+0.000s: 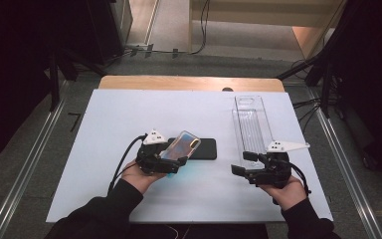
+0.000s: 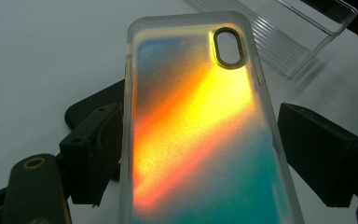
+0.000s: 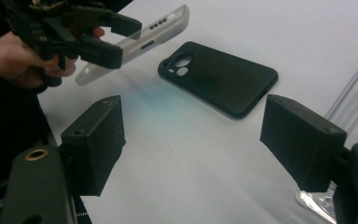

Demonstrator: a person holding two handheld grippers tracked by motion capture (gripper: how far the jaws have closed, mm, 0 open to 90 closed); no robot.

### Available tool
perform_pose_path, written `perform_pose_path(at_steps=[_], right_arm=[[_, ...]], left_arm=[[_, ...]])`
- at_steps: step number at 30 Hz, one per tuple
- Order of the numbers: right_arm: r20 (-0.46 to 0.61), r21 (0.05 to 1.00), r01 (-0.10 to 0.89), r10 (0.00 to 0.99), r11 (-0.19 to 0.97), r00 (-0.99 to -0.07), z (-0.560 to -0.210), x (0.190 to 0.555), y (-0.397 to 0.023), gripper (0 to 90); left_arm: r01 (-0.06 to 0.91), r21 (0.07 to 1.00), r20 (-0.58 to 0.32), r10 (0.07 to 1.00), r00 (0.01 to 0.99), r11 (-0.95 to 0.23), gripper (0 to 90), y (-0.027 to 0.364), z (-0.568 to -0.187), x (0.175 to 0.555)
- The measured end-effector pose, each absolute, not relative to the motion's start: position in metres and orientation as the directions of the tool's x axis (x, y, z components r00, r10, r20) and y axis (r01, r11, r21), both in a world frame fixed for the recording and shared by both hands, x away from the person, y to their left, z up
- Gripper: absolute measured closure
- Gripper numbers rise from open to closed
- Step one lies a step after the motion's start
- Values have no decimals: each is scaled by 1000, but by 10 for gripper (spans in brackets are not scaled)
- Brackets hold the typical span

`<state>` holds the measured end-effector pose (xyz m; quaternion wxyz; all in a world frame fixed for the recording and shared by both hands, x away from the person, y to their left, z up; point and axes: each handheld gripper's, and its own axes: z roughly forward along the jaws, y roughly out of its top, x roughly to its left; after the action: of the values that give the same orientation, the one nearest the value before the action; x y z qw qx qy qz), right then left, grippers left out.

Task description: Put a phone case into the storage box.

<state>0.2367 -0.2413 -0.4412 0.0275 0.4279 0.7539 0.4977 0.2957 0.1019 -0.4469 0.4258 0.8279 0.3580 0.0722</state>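
Iridescent phone case [image 1: 181, 145] pinched in left tongs [image 1: 171, 162], camera-cutout end tilted up and away; right tongs [image 1: 243, 163] spread, empty.

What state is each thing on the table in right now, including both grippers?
Left gripper: shut on the phone case.
Phone case: iridescent, held tilted above the table, empty.
Black phone: lying flat, back up, untouched.
Clear tray: lying flat, appears empty.
Right gripper: open, holding nothing.
Table: covered in white.
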Motion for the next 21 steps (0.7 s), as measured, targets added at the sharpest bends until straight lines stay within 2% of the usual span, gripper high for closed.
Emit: perform_pose_path(at_steps=[13,21], right_arm=[[409,761,640,691,103,-597,-434,248,-223,198],[440,747,662,701,62,-562,-429,260,-209,198]], left_arm=[[478,811,-140,681,718,-338,169,84,-460,282],[411,862,-103,692,715,-297,168,77,-465,275]])
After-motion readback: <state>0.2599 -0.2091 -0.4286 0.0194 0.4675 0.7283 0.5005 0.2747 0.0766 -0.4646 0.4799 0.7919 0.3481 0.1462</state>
